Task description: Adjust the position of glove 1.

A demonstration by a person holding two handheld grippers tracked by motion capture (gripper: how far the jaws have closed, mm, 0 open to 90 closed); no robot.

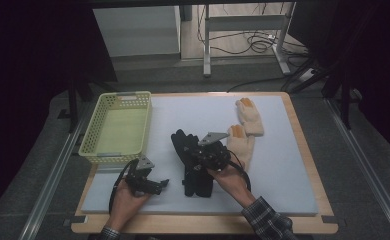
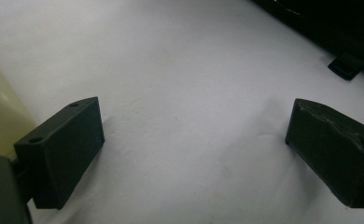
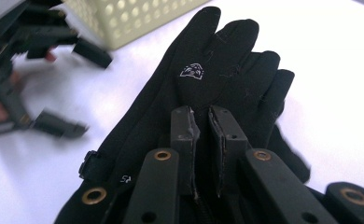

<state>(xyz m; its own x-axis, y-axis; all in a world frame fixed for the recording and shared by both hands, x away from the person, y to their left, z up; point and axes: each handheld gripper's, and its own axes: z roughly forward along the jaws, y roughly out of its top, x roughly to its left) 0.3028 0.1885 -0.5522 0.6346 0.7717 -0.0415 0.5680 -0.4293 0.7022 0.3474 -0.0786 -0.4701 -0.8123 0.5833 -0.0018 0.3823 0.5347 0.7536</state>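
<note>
Our right tongs (image 3: 202, 122) are clenched, their jaws nearly together over the black gloves (image 3: 217, 79); we cannot tell whether any fabric is pinched between them. The gloves lie stacked at the middle of the white mat (image 1: 283, 165) on the table (image 1: 303, 145), beside the yellow basket (image 1: 117, 127). Our left tongs (image 2: 194, 154) stand released and empty near the basket, over bare mat

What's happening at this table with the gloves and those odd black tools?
A person holds a two-jaw gripper in each hand. The right gripper has its jaws pinched on the black gloves lying on the white mat. The left gripper rests open over bare mat near the yellow basket. Two cream gloves lie farther back.
</note>
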